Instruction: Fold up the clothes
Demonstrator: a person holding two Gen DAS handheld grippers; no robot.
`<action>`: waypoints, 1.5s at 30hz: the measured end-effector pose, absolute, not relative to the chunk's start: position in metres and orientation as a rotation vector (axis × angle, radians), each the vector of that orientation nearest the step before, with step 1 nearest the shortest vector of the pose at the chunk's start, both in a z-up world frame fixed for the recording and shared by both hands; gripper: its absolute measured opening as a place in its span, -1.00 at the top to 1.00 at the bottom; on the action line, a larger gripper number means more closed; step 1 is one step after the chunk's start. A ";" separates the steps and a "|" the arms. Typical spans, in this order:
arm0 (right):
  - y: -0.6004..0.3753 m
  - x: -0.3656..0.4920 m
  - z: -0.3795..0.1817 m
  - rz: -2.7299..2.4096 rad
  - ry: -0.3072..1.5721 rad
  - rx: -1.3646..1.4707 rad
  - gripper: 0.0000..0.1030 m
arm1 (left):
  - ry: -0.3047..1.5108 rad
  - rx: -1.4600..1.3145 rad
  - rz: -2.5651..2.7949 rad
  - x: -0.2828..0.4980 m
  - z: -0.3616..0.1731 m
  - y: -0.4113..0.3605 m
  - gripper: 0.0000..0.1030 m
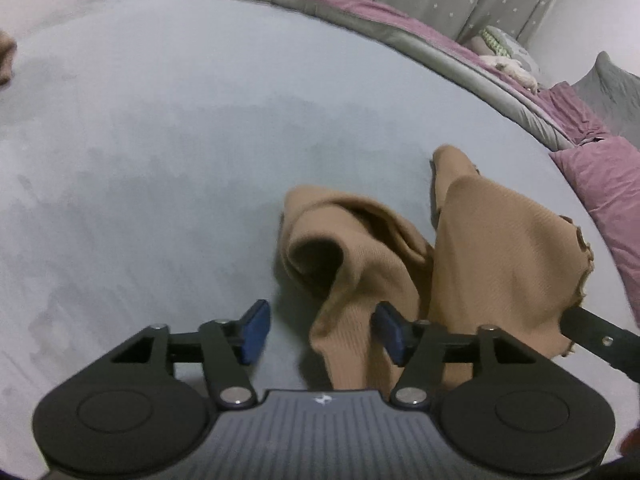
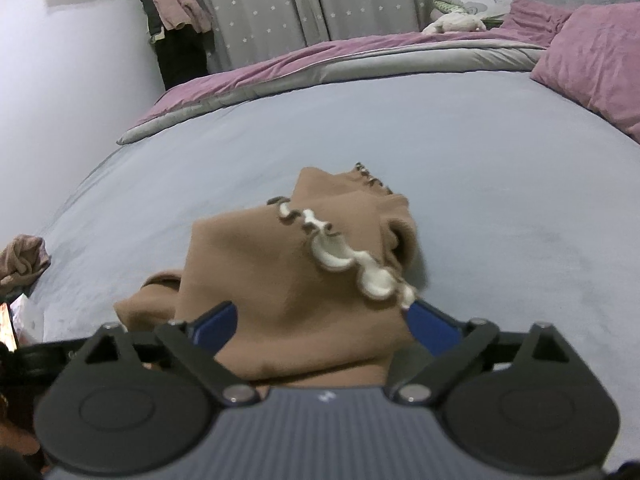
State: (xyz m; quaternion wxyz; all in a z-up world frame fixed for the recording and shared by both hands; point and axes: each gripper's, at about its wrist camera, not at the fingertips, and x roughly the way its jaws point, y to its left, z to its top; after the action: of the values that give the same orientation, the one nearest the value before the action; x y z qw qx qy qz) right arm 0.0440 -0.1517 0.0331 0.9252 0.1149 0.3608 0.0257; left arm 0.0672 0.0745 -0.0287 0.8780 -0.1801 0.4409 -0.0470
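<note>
A tan knit garment with a ruffled cream-edged hem is bunched on the grey-blue bed sheet. My left gripper is open. A narrow fold of the garment runs between its blue pads, close to the right one. In the right wrist view the garment lies draped across my right gripper, whose blue pads stand wide apart. A black arm of the right gripper shows under the cloth in the left wrist view.
Pink pillows lie at the right of the bed, and a pink and grey duvet is rolled along the far side. Another crumpled garment sits at the left edge. Star-print curtains and hanging clothes stand behind.
</note>
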 end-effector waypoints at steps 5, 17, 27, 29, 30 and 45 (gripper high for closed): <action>-0.145 0.051 0.026 0.043 0.742 0.221 -0.99 | 0.961 -0.446 -0.131 0.069 -0.038 0.072 -0.59; -0.129 0.069 0.008 0.020 0.745 0.186 -0.05 | 0.943 -0.443 -0.120 0.066 -0.041 0.069 -0.55; -0.131 0.052 0.031 0.031 0.679 0.176 0.86 | 0.922 -0.458 -0.176 0.065 -0.040 0.067 0.68; -0.131 0.047 0.036 0.033 0.663 0.174 0.87 | 0.917 -0.460 -0.186 0.064 -0.038 0.065 0.74; -0.133 0.044 0.040 0.031 0.651 0.170 0.87 | 0.911 -0.452 -0.188 0.064 -0.037 0.064 0.79; -0.178 -0.009 0.077 -0.109 0.558 0.129 0.87 | 0.787 -0.429 -0.196 0.054 -0.011 0.067 0.85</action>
State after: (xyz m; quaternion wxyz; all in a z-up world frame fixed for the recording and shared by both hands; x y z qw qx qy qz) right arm -0.0089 -0.1783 0.0767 0.9578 0.0635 0.2753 -0.0535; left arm 0.0536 0.0672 -0.0106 0.8966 -0.2072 0.3797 -0.0948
